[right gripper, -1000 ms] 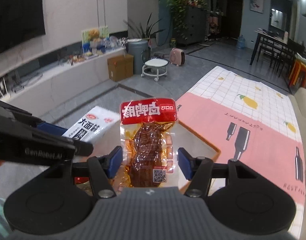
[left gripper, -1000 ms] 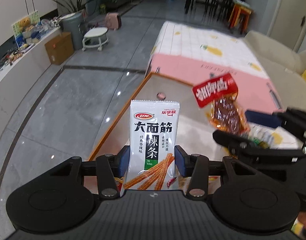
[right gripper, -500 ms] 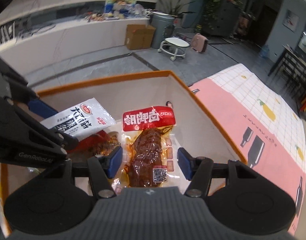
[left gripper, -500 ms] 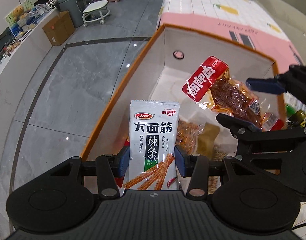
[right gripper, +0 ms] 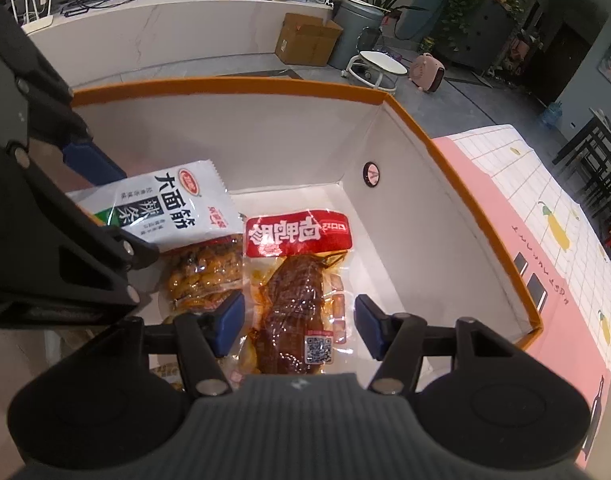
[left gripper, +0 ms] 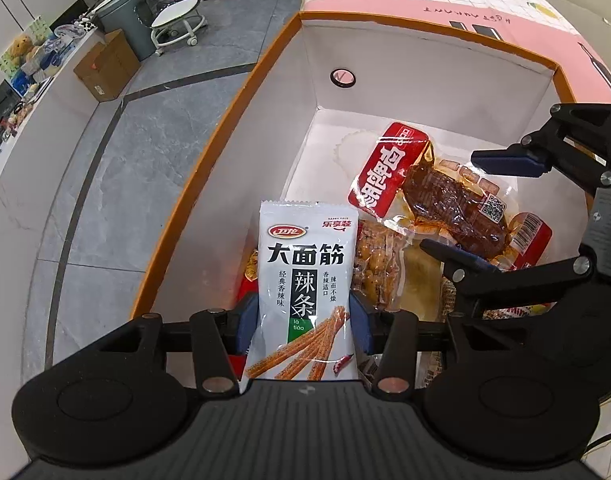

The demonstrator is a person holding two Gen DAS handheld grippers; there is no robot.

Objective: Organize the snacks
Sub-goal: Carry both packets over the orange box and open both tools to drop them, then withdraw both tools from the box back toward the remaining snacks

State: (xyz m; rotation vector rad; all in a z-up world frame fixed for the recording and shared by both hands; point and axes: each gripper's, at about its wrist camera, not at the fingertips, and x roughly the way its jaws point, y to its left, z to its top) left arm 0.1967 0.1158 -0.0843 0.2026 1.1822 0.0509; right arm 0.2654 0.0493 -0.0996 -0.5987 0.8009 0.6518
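Observation:
My left gripper (left gripper: 303,322) is shut on a white latiao snack packet (left gripper: 303,276) and holds it upright over the near left part of a white box with an orange rim (left gripper: 225,120). The packet also shows in the right wrist view (right gripper: 165,208). My right gripper (right gripper: 299,328) is open inside the box; a red-topped braised duck packet (right gripper: 301,276) lies between its blue pads (right gripper: 229,320) without being squeezed. In the left wrist view the duck packet (left gripper: 437,188) rests on the snacks in the box, with the right gripper (left gripper: 485,208) around it.
Several other snack packets (left gripper: 379,264) lie on the box floor, among them an orange-brown one (right gripper: 203,276). A pink and white patterned cloth (right gripper: 545,216) lies beyond the box. A cardboard carton (left gripper: 105,66), a bin and a white stool stand on the grey floor.
Both grippers have moved down into the box. The right gripper's jaws have spread and let go of the duck packet, which now lies on the snacks. The left still grips the latiao packet.

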